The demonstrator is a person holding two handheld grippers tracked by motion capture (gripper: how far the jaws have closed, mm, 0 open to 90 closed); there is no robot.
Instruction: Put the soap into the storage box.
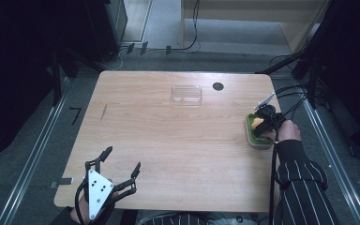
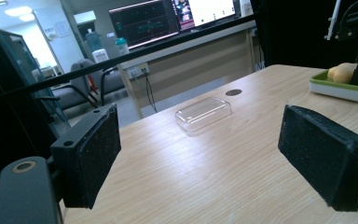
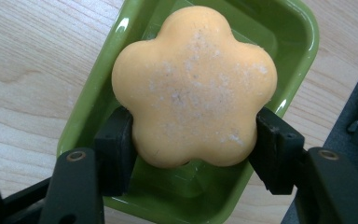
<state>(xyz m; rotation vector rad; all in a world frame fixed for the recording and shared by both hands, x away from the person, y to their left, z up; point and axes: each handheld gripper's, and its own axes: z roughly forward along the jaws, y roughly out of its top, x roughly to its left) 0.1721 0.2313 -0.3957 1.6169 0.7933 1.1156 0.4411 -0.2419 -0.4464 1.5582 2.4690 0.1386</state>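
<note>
Right gripper view showed the right gripper (image 3: 193, 140) clamped on a flower-shaped orange soap (image 3: 193, 86), with one black pad pressed against each side of it. The soap was held over a green soap dish (image 3: 303, 35), which rested on the wooden table (image 3: 23, 70); whether the soap touched the dish floor could not be told. From the high view, the dish (image 1: 252, 136) was seen near the table's right edge, with the right gripper (image 1: 261, 123) above it and a striped sleeve (image 1: 304, 180) behind. The left gripper (image 1: 122, 166) was seen at the near left corner, its jaws spread wide with nothing between them. A clear plastic lid (image 1: 186, 93) lay near the far edge, well apart from both grippers, beside a dark round hole (image 1: 218, 86).
</note>
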